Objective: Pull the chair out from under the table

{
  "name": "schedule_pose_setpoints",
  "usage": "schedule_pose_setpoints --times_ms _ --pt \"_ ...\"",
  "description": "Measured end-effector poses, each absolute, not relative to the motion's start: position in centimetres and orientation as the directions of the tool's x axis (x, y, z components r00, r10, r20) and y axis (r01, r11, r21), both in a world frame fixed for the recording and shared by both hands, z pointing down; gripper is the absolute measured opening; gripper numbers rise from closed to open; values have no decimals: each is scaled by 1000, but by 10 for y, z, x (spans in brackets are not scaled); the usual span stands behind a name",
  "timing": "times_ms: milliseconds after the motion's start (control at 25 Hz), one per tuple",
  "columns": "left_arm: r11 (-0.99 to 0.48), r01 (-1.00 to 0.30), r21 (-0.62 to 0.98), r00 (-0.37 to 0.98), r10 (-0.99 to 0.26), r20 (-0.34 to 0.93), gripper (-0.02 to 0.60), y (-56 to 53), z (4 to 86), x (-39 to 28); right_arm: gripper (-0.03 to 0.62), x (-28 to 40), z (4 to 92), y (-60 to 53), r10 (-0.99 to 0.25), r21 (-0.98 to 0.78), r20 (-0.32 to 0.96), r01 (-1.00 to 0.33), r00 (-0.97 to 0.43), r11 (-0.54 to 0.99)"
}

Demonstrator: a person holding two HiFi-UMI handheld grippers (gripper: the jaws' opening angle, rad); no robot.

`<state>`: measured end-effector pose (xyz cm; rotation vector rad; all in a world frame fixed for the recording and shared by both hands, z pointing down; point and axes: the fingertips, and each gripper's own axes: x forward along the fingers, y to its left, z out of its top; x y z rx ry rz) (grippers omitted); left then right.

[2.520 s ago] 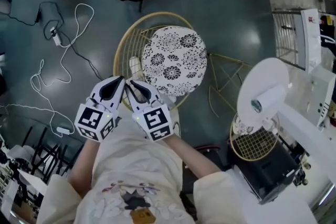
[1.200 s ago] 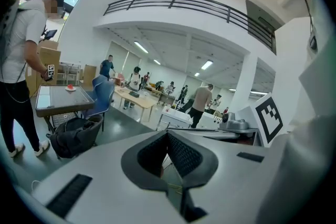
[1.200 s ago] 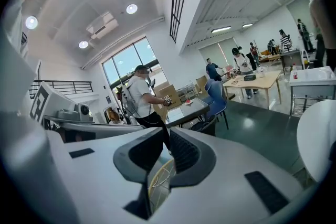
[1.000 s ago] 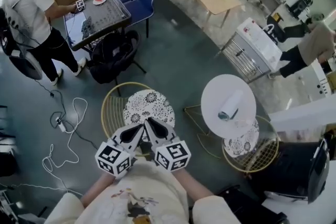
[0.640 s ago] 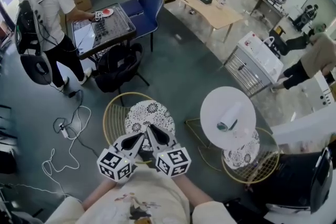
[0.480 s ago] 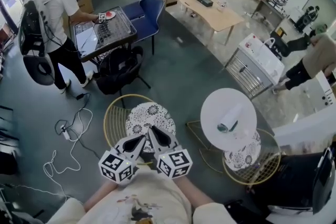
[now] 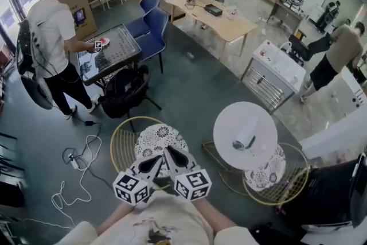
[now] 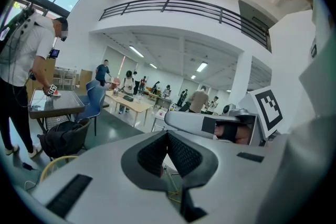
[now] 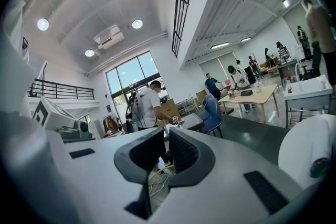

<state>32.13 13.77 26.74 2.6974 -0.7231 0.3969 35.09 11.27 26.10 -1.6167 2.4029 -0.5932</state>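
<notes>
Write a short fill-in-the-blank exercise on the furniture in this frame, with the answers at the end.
The round table has a ___ top. A roll lies on the ___. Near it stand ___ wire chairs. One chair sits partly ___ the table; the other chair stands clear of it.
Missing words: white; table; two; under.

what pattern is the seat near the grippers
Seat: white with black floral rounds; best in head view.
</notes>
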Motion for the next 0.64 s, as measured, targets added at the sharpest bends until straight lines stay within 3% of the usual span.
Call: schedule_pose_setpoints --times_ms 640 --pt "-893 -410 184 874 -327 359 -3 174 273 418 37 452 278 157 -966 -486 38 -849 -255 205"
